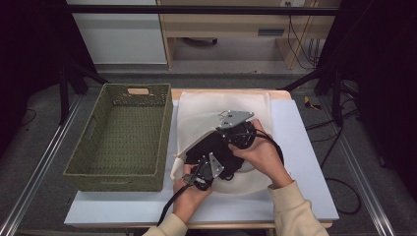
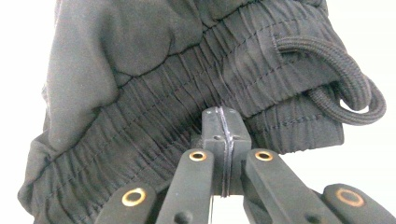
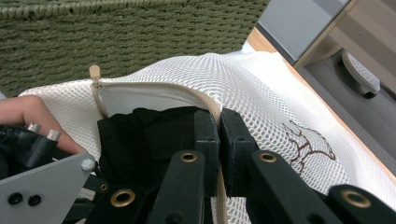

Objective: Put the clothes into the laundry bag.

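Note:
A white mesh laundry bag [image 1: 206, 110] lies on the pale table [image 1: 302, 147], its beige zipper opening facing the person. A black garment [image 1: 212, 147] sits partly inside that opening. My left gripper [image 2: 226, 119] is shut on the garment's gathered elastic waistband [image 2: 154, 107], with a black drawstring loop [image 2: 348, 88] hanging beside it. In the high view the left gripper [image 1: 205, 172] is at the bag's near edge. My right gripper [image 3: 219, 122] is shut on the bag's zipper edge [image 3: 212, 103], holding it above the black garment [image 3: 140, 130]. In the high view the right gripper [image 1: 235, 132] hovers over the bag.
A green woven basket [image 1: 98, 118] stands on the left of the table, right next to the bag, and its wall [image 3: 116, 42] rises behind the bag. Black frame posts flank the table. A wooden desk and cables stand on the floor beyond.

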